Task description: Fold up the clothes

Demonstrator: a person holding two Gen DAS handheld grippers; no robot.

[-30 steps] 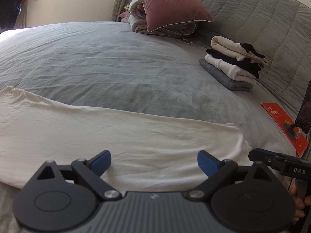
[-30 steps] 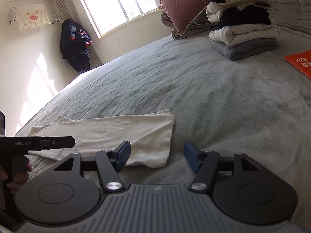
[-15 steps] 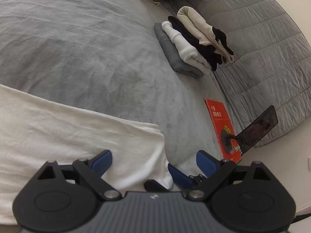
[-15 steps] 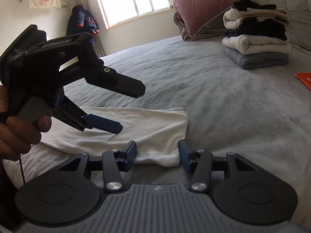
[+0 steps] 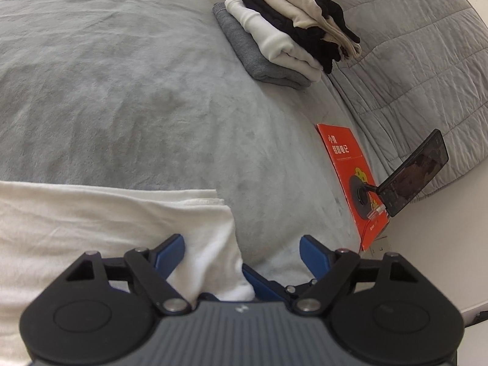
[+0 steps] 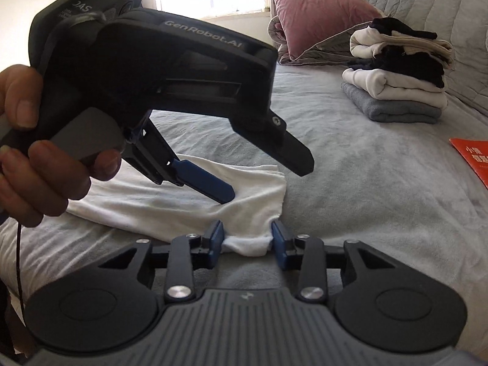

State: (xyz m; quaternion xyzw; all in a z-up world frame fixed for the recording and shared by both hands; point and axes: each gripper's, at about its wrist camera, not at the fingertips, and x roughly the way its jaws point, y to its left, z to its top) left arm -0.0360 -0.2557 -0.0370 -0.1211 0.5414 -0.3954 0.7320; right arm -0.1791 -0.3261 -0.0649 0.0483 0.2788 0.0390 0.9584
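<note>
R gripper (image 6: 246, 238) just closed onto white cloth (image 6: 183, 201) corner, lower centre; L gripper (image 5: 242, 253) open, narrowing, straddling cloth edge on bed (image 5: 122, 91).

Black claw (image 6: 247, 241); blue pads (image 6: 217, 238); silver screws; ribbed grey housing.

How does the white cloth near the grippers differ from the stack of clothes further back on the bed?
The white cloth lies spread out low and long as one piece; the stack of clothes is several folded pieces piled high. The cloth is all white; the stack mixes grey, white, black and cream. The cloth's corner sits between the right gripper's closing jaws; nothing touches the stack. Both rest on the grey bed.
</note>
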